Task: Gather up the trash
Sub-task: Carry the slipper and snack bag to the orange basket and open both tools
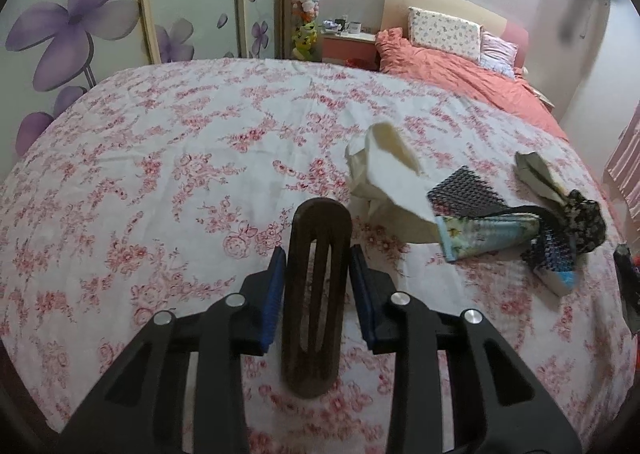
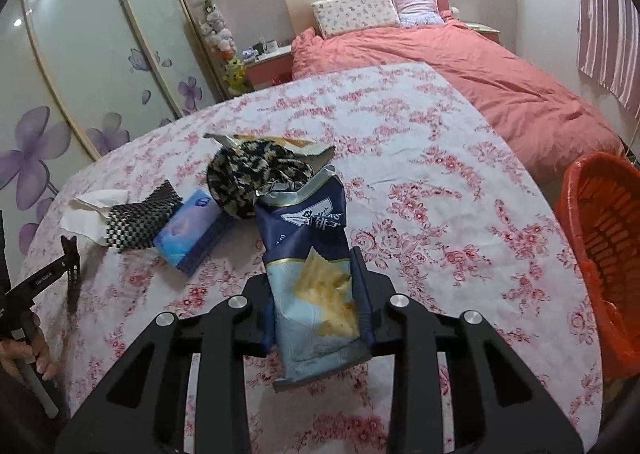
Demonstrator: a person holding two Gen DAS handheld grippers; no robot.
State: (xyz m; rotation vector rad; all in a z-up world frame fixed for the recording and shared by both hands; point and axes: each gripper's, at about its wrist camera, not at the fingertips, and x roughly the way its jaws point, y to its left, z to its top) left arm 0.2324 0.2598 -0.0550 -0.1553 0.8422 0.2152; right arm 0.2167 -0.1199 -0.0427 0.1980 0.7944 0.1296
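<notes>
Over a floral-clothed table (image 2: 440, 181), the right claw (image 2: 316, 302) grips a blue chip bag (image 2: 312, 274) while the left claw (image 1: 316, 290) clamps a dark slotted wooden piece (image 1: 316, 294). Beyond lie crumpled tissue (image 1: 384, 177) and a tissue pack (image 2: 192, 230); an orange basket (image 2: 608, 238) stands at the right edge.

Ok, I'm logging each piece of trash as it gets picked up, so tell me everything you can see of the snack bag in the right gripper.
The snack bag is a glossy foil-like packet, dark blue on its upper half and pale blue below, with a picture of yellow chips and white printed lettering. Its top is torn open and crumpled, showing a silvery lining. It stands roughly upright, pinched at its lower half between the right gripper fingers, above the floral tablecloth. Its torn top overlaps the view of a black-and-tan patterned cloth behind; contact cannot be told.
</notes>
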